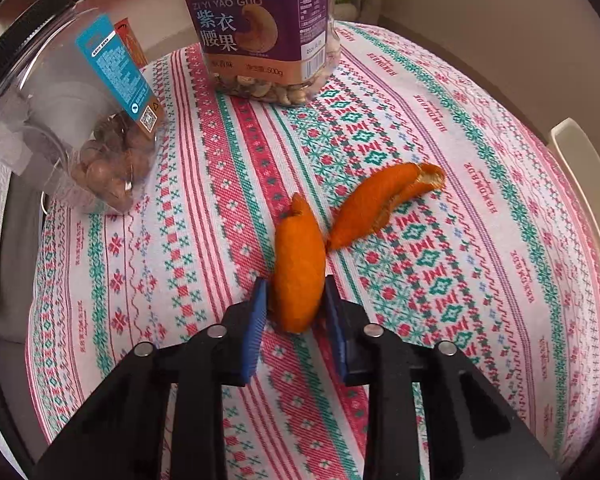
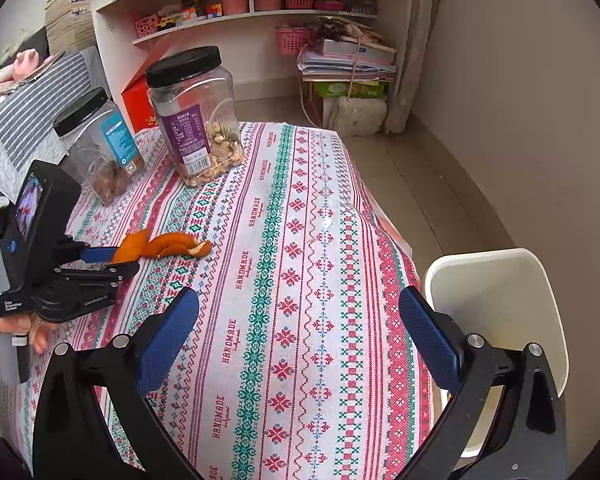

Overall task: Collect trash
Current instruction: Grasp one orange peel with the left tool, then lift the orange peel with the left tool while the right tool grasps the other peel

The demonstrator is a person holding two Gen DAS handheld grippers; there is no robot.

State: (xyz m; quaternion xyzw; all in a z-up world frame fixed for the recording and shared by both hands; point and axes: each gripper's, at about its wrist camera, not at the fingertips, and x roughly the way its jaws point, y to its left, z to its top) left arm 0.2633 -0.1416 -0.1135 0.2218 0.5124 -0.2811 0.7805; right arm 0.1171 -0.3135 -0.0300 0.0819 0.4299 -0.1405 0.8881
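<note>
- Orange peel (image 1: 298, 276): your left gripper (image 1: 296, 300) is clamped on its near end, a blue pad (image 1: 256, 320) on each side. Most of the strip sticks out ahead of the fingertips, so the hold is on the tail only.
- Looks joined to a second peel strip (image 1: 380, 204) that lies ahead and to the right of the left claw, on the cloth. Can't tell whether they're one piece or just touching at the tips; if joined, expect the second one to drag along.
- From the right wrist view the peel (image 2: 168, 246) sits low against the tablecloth (image 2: 284, 240), not visibly lifted. Judgement: grasp made, lift and carry still to do.
- Right gripper (image 2: 300, 332): fingers spread wide, nothing between them, hovering over bare cloth. The white bin (image 2: 496, 280) is just right of its right finger, beside the table edge, likely placed there so trash drops straight off the table side.
- Cashew jar (image 1: 260, 28) is straight ahead of the left claw, well beyond the peel; nut jar (image 1: 80, 120) is ahead-left, closer. Both are lidded with food in them, so probably not trash; keep your swing to the right, away from them.
- Risk: a thin, curled peel held by its end may slip or tear in transit.
</note>
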